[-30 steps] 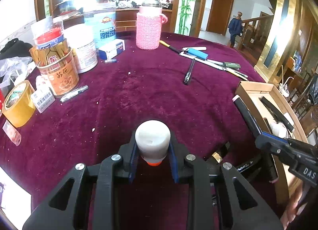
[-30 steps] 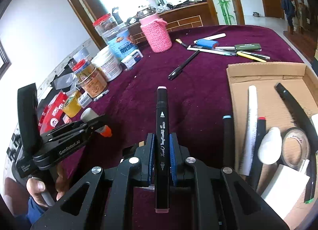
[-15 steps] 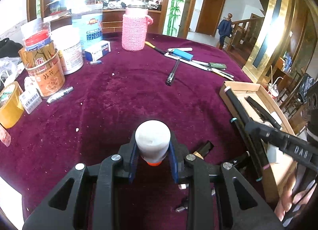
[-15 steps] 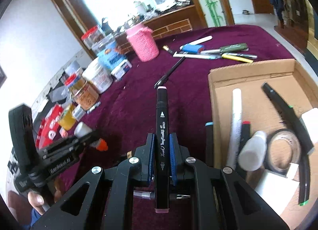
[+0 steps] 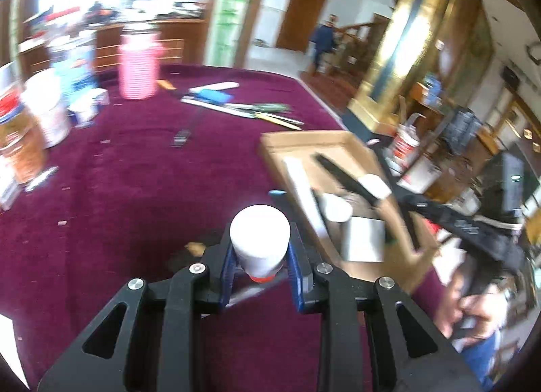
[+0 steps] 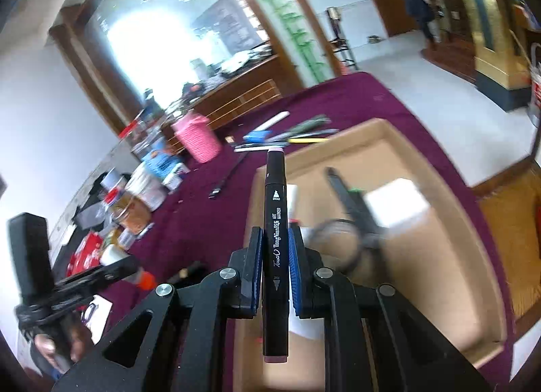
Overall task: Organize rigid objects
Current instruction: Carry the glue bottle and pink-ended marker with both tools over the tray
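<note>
Both grippers have swung toward the cardboard box, the right gripper pinching a black marker, the left gripper clamping a white bottle.

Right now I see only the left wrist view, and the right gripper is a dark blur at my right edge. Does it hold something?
Observer: Yes. The right gripper is shut on a black art marker with pink ends, clamped at the middle of its barrel.
Operator: Is that marker over the cardboard box?
Observer: In the right wrist view the cardboard box lies under and beyond the marker's front end. How high above it the marker is, I cannot tell.
Operator: Is there free room in the box?
Observer: Yes. The near right part of its floor is bare, and the blurred items lie more to the left and farther back.
</note>
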{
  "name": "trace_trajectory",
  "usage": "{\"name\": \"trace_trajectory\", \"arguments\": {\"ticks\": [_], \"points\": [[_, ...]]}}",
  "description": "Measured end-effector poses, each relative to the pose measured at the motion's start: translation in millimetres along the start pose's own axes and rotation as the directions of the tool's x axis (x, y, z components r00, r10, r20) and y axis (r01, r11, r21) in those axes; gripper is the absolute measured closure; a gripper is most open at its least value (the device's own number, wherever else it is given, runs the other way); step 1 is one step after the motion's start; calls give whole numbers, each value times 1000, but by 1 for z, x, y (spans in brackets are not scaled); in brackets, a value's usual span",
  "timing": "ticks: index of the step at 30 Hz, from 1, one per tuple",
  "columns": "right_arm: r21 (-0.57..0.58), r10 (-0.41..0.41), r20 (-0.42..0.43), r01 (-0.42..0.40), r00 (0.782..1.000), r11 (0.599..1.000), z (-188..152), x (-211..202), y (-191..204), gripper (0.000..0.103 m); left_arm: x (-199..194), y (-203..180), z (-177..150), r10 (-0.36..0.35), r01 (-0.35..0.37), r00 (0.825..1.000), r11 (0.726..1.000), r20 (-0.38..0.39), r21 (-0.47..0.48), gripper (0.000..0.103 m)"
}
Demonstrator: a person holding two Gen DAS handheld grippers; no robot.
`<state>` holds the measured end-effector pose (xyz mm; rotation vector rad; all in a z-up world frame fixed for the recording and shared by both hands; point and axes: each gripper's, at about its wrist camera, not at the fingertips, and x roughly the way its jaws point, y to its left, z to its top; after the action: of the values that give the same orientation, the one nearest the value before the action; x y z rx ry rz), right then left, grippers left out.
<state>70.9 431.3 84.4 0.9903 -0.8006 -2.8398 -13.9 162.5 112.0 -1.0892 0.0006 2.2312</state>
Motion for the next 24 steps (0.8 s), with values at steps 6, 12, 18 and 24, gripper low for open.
{"name": "trace_trajectory", "arguments": {"ticks": [6,12,18,24], "points": [[61,-29,-15,30,999,998,0,3,-33,90,26,-56,1,-153,158,980,987,-126,34,79],[66,-50,-46,53,998,996,-3,5,-44,90,66,-95,-14,-143,165,958,984,-249,72,79],[51,-60,-85,65,995,997,-7,11,-45,90,90,-96,-21,-107,131,949,989,-296,63,79],[41,-89,-101,94,991,995,-11,16,-47,90,98,-99,-30,-80,111,949,990,-304,88,79]]}}
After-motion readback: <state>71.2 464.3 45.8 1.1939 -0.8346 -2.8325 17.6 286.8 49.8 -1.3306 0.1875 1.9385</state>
